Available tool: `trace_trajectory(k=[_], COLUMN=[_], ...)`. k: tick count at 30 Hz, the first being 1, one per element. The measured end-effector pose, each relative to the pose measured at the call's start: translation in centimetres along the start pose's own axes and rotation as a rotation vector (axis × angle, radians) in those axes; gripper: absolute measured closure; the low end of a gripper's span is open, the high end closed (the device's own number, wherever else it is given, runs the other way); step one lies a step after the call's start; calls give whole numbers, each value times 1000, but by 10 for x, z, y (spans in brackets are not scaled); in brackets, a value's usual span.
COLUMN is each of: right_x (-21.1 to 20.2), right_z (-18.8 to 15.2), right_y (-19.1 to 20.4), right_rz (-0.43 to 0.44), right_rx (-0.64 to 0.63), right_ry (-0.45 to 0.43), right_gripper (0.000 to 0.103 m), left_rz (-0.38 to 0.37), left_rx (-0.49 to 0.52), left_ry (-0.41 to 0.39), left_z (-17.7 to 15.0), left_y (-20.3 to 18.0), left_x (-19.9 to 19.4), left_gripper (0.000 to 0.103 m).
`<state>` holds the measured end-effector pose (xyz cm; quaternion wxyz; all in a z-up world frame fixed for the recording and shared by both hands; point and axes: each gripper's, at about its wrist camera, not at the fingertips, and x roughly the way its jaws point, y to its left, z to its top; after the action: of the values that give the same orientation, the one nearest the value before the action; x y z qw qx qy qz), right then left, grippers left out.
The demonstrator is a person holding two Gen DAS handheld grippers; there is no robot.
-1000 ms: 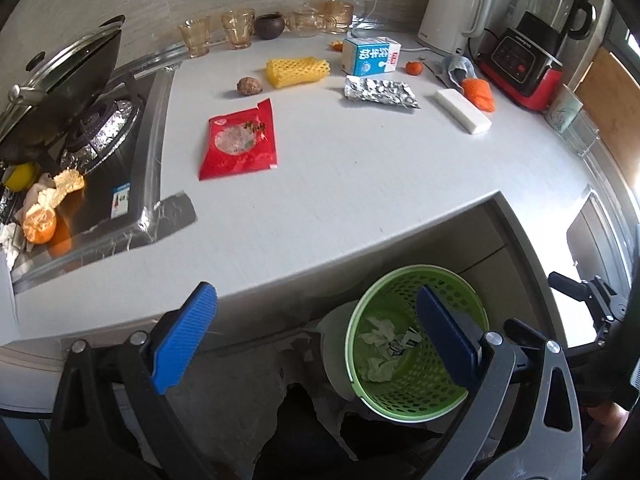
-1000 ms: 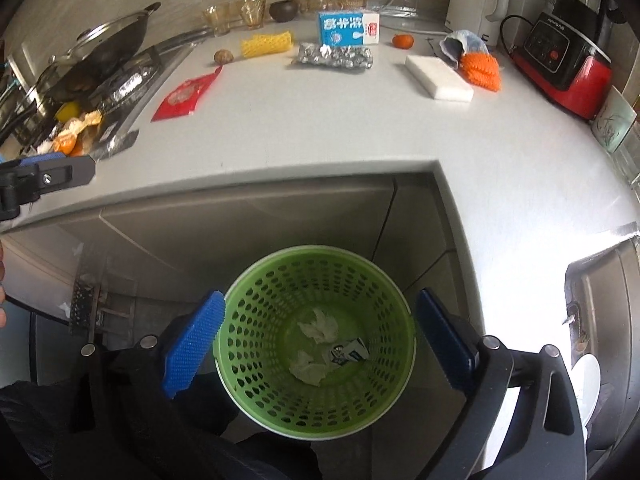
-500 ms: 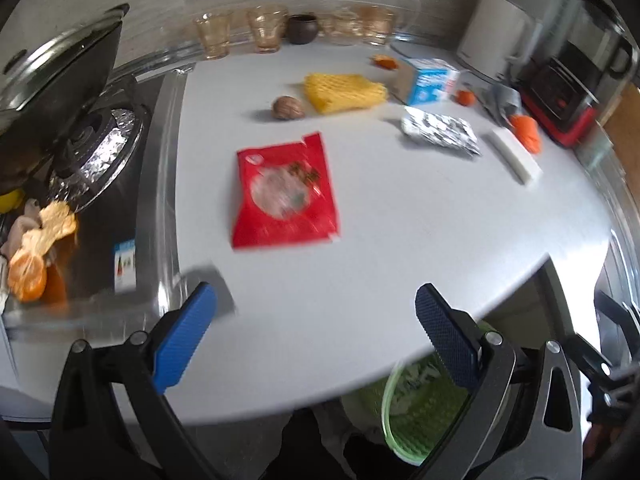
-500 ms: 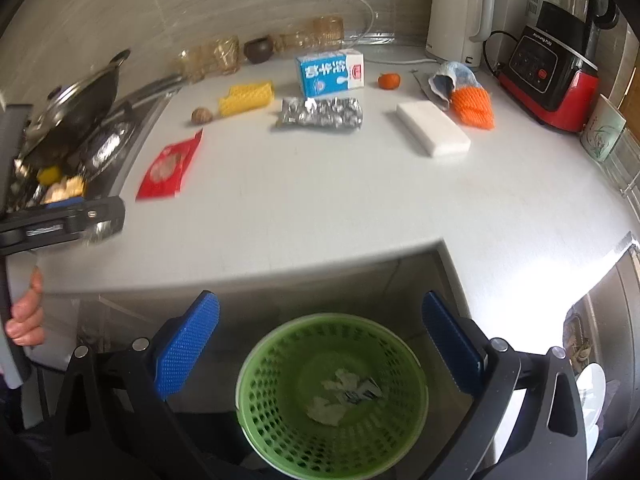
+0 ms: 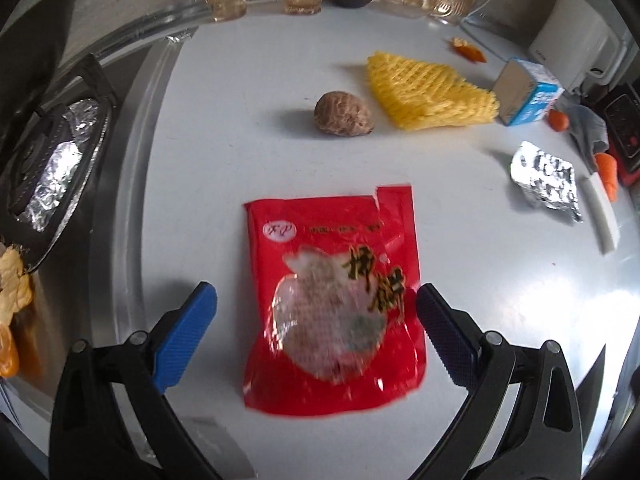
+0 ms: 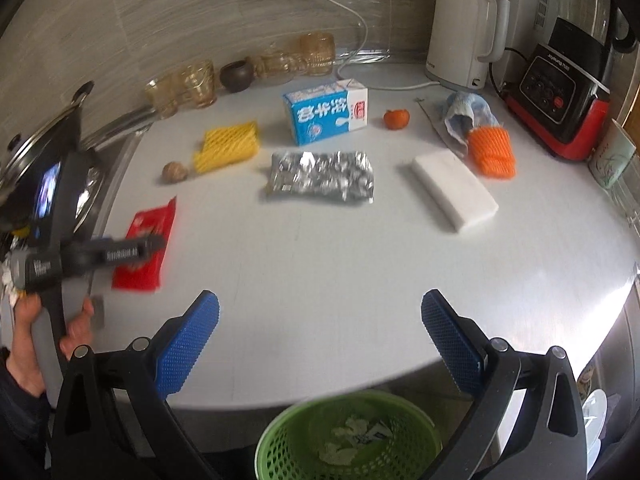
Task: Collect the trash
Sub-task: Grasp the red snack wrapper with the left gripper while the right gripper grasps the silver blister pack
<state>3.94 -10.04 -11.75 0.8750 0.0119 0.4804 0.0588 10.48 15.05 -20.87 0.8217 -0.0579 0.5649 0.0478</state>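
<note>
Right wrist view, left tongs hiding red packet, both tongs spread, empty.

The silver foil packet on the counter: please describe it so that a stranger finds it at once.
On the white counter, look in front of the blue and white milk carton. The silver foil packet lies flat there, between yellow foam netting and a white block. Only it is crinkled and shiny.

The right gripper is hovering wide open over the white counter. A green basket is sitting at bottom centre; the left gripper is covering a red packet at left.
</note>
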Motion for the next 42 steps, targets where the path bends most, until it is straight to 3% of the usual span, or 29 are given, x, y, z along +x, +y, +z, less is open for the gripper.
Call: trace_trajectory(k=[5, 7, 9, 11, 17, 21, 26, 32, 36, 42], right_x=[14, 19, 23, 27, 39, 60, 95, 121, 137, 145], right_z=[22, 29, 34, 39, 58, 73, 91, 102, 105, 106], right_y=[-5, -7, -7, -6, 3, 4, 7, 6, 10, 17], right_rz=[-17, -19, -18, -10, 37, 124, 230, 389, 461, 537], right_rx=[19, 23, 14, -12, -241, -398, -656, -930, -1025, -1094], right_ry=[-3, -4, -2, 0, 10, 53, 107, 128, 146, 135], right_gripper=[2, 2, 2, 2, 2, 2, 2, 2, 3, 3], left_rz=[19, 20, 6, -12, -58, -92, -83, -14, 7, 55], left_rx=[24, 45, 78, 101, 128, 96, 69, -56, -155, -218], left_ry=[-1, -8, -20, -21, -26, -10, -40, -58, -67, -76], left_z=[2, 3, 2, 1, -1, 2, 2, -4, -11, -11], left_y=[-5, -8, -12, -14, -16, -23, -51, -84, -99, -114], left_x=[3, 2, -3, -7, -13, -19, -32, -40, -42, -43], left_gripper=[12, 20, 40, 52, 74, 75, 75, 75, 75, 75])
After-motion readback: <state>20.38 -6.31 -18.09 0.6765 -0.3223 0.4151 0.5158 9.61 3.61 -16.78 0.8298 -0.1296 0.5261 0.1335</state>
